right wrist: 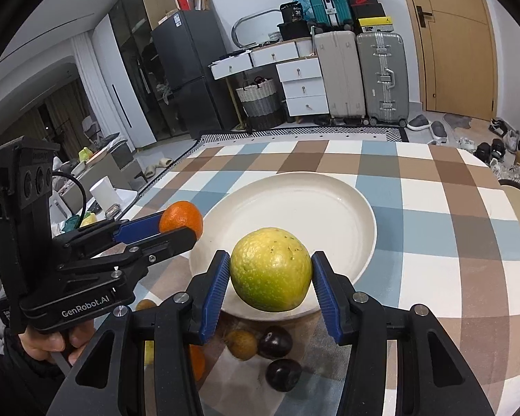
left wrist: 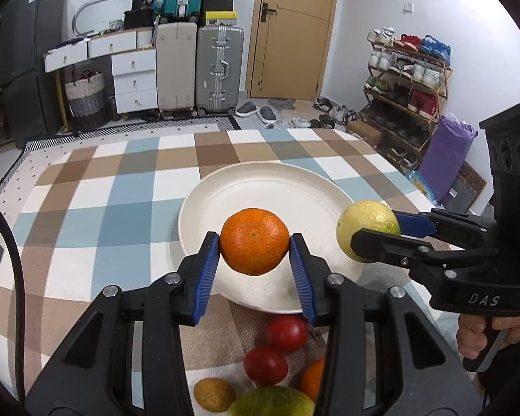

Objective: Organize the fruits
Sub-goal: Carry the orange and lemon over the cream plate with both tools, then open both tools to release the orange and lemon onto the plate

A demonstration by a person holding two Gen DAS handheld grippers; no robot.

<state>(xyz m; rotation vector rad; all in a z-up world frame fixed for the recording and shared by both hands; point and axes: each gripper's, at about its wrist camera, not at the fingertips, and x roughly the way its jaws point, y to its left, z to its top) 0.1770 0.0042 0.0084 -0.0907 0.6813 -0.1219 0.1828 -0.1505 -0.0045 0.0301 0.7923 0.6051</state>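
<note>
- Left wrist view: orange [left wrist: 254, 241] sits clamped between the blue pads of the left gripper [left wrist: 254, 242], jaws narrowed onto its sides, and it hangs clear above the near part of the white plate [left wrist: 280, 187].
- At the right of that view, the right gripper [left wrist: 374, 234] pinches a yellow-green citrus [left wrist: 365, 223] over the plate's right rim; a hand [left wrist: 482, 332] grips its handle.
- Below the left gripper, loose fruit lies on the checked tablecloth [left wrist: 97, 208] just short of the plate: two red tomatoes [left wrist: 286, 332], a small yellowish fruit [left wrist: 214, 393] and a greenish one [left wrist: 272, 402] at the frame's bottom edge.
- Right wrist view: the same citrus [right wrist: 271, 269] fills the gap between the right gripper's [right wrist: 271, 272] pads, jaws a little wider than the left pair's, held over the plate's [right wrist: 305, 187] near rim.
- The left gripper [right wrist: 178, 228] shows at the left with the orange [right wrist: 181, 218] at the plate's left rim.
- Two dark plums [right wrist: 275, 341] and a brown fruit [right wrist: 241, 343] lie on the cloth under the tongs.
- Judged step: both fruits are in carriage to the plate, which is bare so far.
- Next move, as I judge it: lower each fruit onto the plate floor, well apart, then ease the jaws open gently, since round fruit may roll towards the rim.
</note>
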